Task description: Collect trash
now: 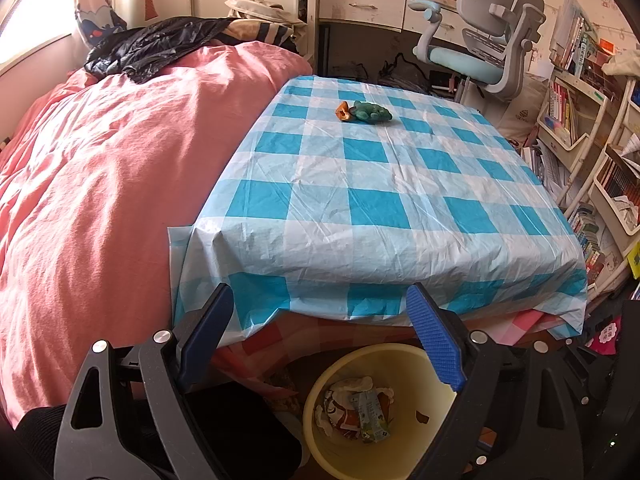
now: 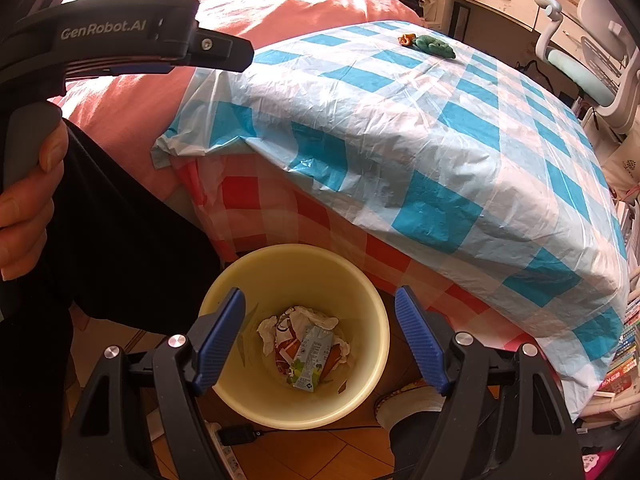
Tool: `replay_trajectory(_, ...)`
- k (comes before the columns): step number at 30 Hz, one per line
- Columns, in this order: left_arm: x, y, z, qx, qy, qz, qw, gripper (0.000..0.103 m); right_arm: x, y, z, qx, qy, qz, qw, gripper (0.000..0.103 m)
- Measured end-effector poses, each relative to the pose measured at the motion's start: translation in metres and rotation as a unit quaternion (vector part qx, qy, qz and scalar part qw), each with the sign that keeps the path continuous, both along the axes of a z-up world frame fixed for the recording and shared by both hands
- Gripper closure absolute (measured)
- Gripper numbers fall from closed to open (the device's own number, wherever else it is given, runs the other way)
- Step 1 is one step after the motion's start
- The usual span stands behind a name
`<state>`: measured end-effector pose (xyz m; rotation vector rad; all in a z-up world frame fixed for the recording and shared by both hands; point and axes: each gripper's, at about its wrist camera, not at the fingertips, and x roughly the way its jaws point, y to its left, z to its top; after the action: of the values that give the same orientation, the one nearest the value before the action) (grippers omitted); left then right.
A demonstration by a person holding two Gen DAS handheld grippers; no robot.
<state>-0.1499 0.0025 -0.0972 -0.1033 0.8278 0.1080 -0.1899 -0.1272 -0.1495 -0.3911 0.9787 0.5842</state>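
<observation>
Right wrist: trash in bin below open claw.

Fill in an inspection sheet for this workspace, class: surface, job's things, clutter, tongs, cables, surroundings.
Surface: table under a blue checked cloth, wrinkled.
Job's things: yellow bin on the floor, holding a carton and crumpled paper; green and orange scraps at the table's far end.
Clutter: nothing seen besides.
Tongs: left tongs open, empty; right tongs open, empty, above the bin.
Cables: black cord on the floor.
Surroundings: pink bed, desk chair, bookshelves.
</observation>
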Motion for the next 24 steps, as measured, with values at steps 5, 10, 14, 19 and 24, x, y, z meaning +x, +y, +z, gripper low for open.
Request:
replay_trajectory(5, -0.0004, -0.0001, -0.0006, 0.000, 0.000, 0.000, 1.0000, 0.018, 0.0000, 0.0005, -0.0006, -0.001, 0.001, 0.001, 1.000, 0.029)
replay_trajectory(10, 0.0002, -0.0007, 0.0000, 0.000, 0.000, 0.000, 1.0000, 0.018, 0.0000, 0.0008, -0.0010, -0.001, 0.001, 0.001, 1.000, 0.029)
replay_trajectory(14, 0.0002, -0.0008, 0.0000, 0.000, 0.000, 0.000, 1.0000, 0.018, 0.0000, 0.0010, -0.0012, -0.001, 0.001, 0.001, 1.000, 0.029)
replay_trajectory(19, 0.0003, -0.0011, 0.0001, 0.000, 0.000, 0.000, 1.0000, 0.018, -0.0003, 0.0012, -0.0018, -0.001, 0.000, 0.001, 1.000, 0.029)
replay_trajectory(24, 0.0002, -0.0011, -0.0001, 0.000, 0.001, 0.000, 1.0000, 0.018, -0.0003, 0.0011, -0.0020, -0.001, 0.000, 0.002, 1.000, 0.029)
